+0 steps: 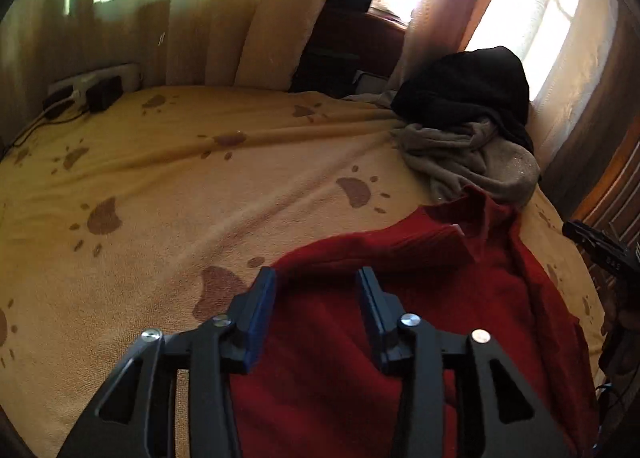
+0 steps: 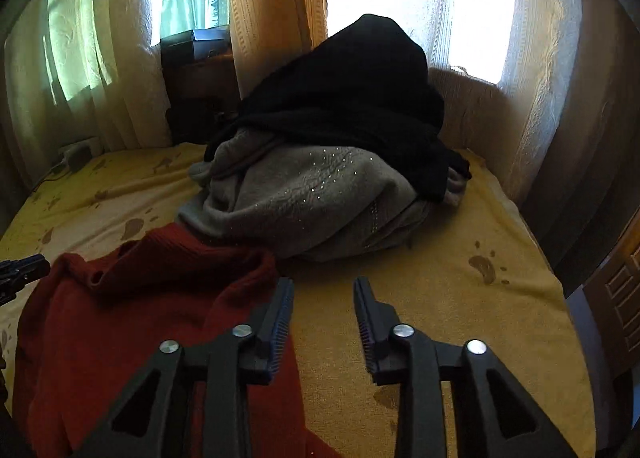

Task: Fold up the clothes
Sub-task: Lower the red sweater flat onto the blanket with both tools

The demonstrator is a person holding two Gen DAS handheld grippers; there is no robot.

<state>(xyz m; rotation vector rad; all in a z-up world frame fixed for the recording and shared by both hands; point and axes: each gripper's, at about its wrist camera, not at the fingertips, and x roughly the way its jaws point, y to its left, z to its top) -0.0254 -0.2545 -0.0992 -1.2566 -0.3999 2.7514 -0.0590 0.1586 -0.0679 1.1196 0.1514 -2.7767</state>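
Both grippers hang over the bed with nothing between their pads: the left gripper (image 1: pixel 316 278) stands with its jaws apart above the near left edge of the red sweater (image 1: pixel 420 298), and the right gripper (image 2: pixel 323 288) is likewise spread, its left finger over the sweater's right edge and its right finger over bare blanket (image 2: pixel 440 298). No earlier view is on hand, so only this spread stance can be told. That sweater is a deep red knit, lying loosely spread and rumpled near the front edge of the bed, its ribbed collar bunched up toward the far side. Just beyond the collar, toward the far right corner, a heap of clothes sits on the blanket: a grey sweater (image 2: pixel 304 197) with small glinting studs, crumpled at the bottom, and a black garment (image 2: pixel 352 97) draped over the top of it. Under everything lies a yellow blanket printed with brown paw marks. Pale curtains (image 2: pixel 264 17) hang behind the bed, sunlit.
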